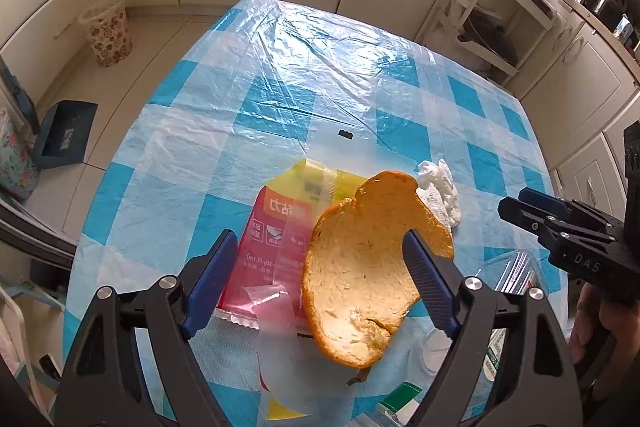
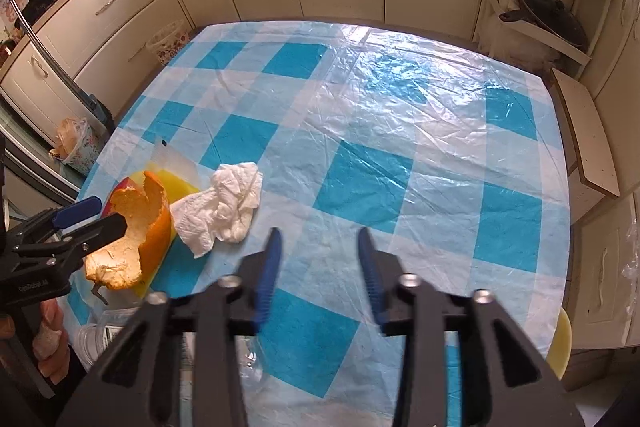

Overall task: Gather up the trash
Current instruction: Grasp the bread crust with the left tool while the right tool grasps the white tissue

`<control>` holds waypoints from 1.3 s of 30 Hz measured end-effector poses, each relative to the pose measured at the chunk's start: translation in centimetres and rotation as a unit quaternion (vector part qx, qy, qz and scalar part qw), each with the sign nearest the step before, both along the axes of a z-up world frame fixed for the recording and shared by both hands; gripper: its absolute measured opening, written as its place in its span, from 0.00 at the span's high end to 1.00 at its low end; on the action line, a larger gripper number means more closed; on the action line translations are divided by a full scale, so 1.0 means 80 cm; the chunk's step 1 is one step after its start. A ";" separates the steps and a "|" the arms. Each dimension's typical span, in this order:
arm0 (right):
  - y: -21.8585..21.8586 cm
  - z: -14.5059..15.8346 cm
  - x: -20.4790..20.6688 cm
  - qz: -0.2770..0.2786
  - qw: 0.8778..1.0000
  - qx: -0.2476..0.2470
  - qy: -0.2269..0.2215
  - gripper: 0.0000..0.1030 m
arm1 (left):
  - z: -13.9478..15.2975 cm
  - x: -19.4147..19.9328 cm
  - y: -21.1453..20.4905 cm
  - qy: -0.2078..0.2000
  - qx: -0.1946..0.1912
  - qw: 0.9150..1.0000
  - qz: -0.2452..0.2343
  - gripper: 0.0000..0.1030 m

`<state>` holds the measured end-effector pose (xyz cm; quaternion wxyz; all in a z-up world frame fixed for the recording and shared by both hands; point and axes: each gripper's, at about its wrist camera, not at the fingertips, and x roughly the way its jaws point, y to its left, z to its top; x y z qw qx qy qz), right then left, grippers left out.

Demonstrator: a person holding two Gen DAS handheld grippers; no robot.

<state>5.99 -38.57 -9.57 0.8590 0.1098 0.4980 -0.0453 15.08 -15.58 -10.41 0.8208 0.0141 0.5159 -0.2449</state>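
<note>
A large curved orange peel [image 1: 360,267] lies on a red and yellow snack packet [image 1: 272,239] on the checked table. My left gripper [image 1: 320,235] is open around it. Its right finger [image 1: 424,267] sits inside the peel's hollow, and its left finger [image 1: 216,267] stands apart over the packet. A crumpled white tissue [image 1: 440,191] rests just beyond the peel. In the right wrist view the peel [image 2: 136,247] stands at the left with the left gripper [image 2: 111,213] on it, the tissue [image 2: 224,207] beside it. My right gripper [image 2: 318,239] hangs open over bare cloth, holding nothing.
A clear wrapper [image 1: 280,347] and a clear labelled container [image 2: 96,335] lie at the near edge. A tiny black scrap [image 1: 346,134] sits mid-table. A floral waste basket [image 1: 108,31] and a dustpan [image 1: 64,139] stand on the floor to the left. Cabinets ring the table [image 2: 400,107].
</note>
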 end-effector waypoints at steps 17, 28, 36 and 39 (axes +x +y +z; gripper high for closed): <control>0.040 -0.015 0.054 0.053 0.998 -0.009 0.017 0.51 | -0.011 0.010 -0.020 0.016 0.004 0.999 -0.030 0.64; 0.075 -0.027 0.067 0.113 0.991 -0.063 0.041 0.82 | -0.009 0.003 -0.039 -0.003 0.025 0.998 -0.051 0.80; 0.036 -0.016 0.040 0.070 0.994 -0.074 0.034 0.87 | 0.006 -0.007 -0.022 -0.012 0.000 0.999 -0.041 0.92; 0.019 -0.012 0.024 0.054 0.995 -0.079 0.036 0.87 | 0.010 -0.011 -0.017 -0.014 -0.007 0.999 -0.035 0.93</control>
